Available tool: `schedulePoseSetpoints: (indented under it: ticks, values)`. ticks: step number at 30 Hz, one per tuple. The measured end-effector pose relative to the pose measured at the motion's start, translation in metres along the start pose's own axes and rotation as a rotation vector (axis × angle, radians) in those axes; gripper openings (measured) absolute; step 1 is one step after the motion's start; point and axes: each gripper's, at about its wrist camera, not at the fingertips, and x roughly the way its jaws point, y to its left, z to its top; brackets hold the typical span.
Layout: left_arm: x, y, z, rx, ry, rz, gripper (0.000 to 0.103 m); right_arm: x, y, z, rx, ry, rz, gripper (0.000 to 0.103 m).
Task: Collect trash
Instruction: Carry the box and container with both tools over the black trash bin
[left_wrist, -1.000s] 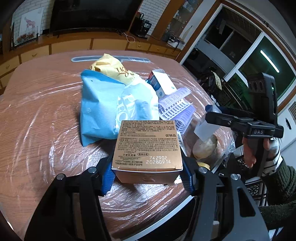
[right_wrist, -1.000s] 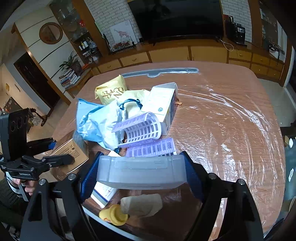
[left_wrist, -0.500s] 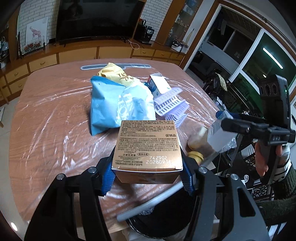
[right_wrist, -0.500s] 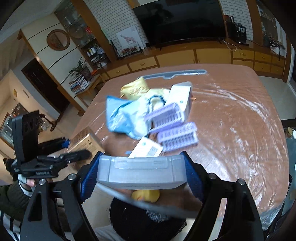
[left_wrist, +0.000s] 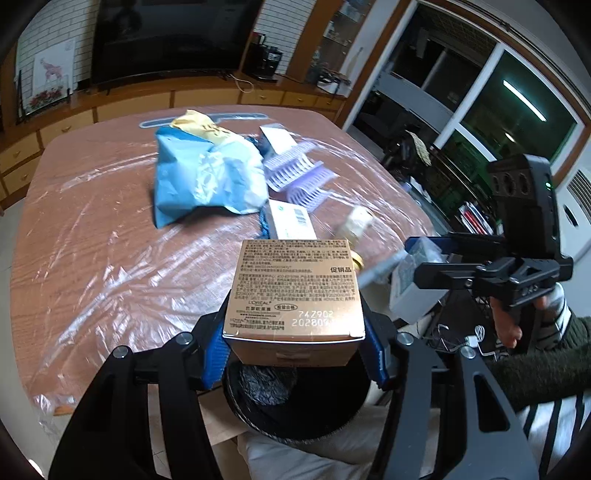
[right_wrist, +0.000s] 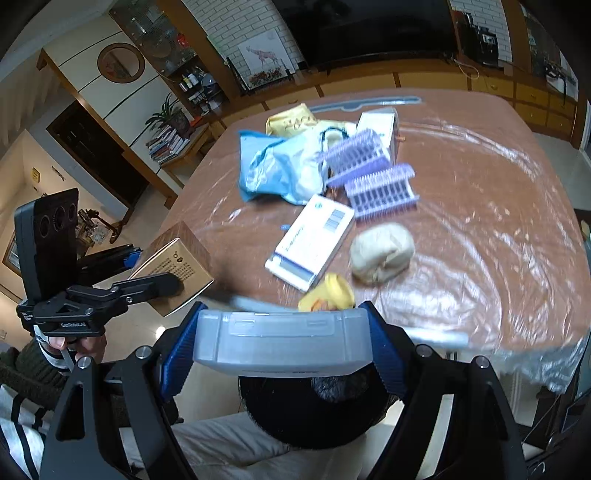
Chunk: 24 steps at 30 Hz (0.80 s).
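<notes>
In the left wrist view the left gripper (left_wrist: 295, 332) is clamped on a gold cardboard carton (left_wrist: 295, 291) printed with small text and a date code, its blue pads (left_wrist: 216, 354) pressing the carton's two sides at lower centre of the frame. Directly beneath the carton sits a round black bin (left_wrist: 295, 402) with a dark liner, off the near edge of the table (left_wrist: 92, 258), a brown wooden top covered in clear plastic film. In the right wrist view the right gripper (right_wrist: 280, 347) is closed on a translucent grey plastic box (right_wrist: 280, 343), held by its two ends between blue pads (right_wrist: 177, 354) at lower centre, with the same black bin (right_wrist: 314, 410) showing under it. The other trash lies in a cluster on the table in the upper middle of that frame: a crumpled light blue bag (right_wrist: 280, 170), a yellow packet (right_wrist: 291, 120) behind it, two purple ridged plastic trays (right_wrist: 380, 188), an upright white carton (right_wrist: 380, 125), a flat white box with a barcode (right_wrist: 314, 240), a beige crumpled wad (right_wrist: 382, 253) and a yellow scrap (right_wrist: 328, 295) near the table's front edge. At left of the right wrist view the left gripper (right_wrist: 159, 280) appears with the gold carton (right_wrist: 173, 269), gripped by a hand (right_wrist: 66, 341) in a dark green sleeve with a striped cuff.
</notes>
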Motion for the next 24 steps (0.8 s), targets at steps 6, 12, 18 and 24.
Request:
schedulePoseSetpoints:
  ticks: [6, 12, 18, 24]
  values:
    - [0.005, -0.012, -0.019, 0.021, 0.051, -0.025, 0.059, 0.007, -0.003, -0.022, 0.026, 0.046, 0.0, 0.081]
    - [0.014, -0.023, -0.032, 0.043, 0.087, -0.017, 0.059, 0.017, -0.003, -0.034, 0.029, 0.079, -0.01, 0.081]
    - [0.021, -0.027, -0.043, 0.059, 0.116, -0.012, 0.059, 0.028, -0.006, -0.04, 0.036, 0.11, -0.019, 0.081]
    - [0.039, -0.033, -0.055, 0.112, 0.166, 0.026, 0.059, 0.043, -0.01, -0.049, 0.037, 0.147, -0.054, 0.081]
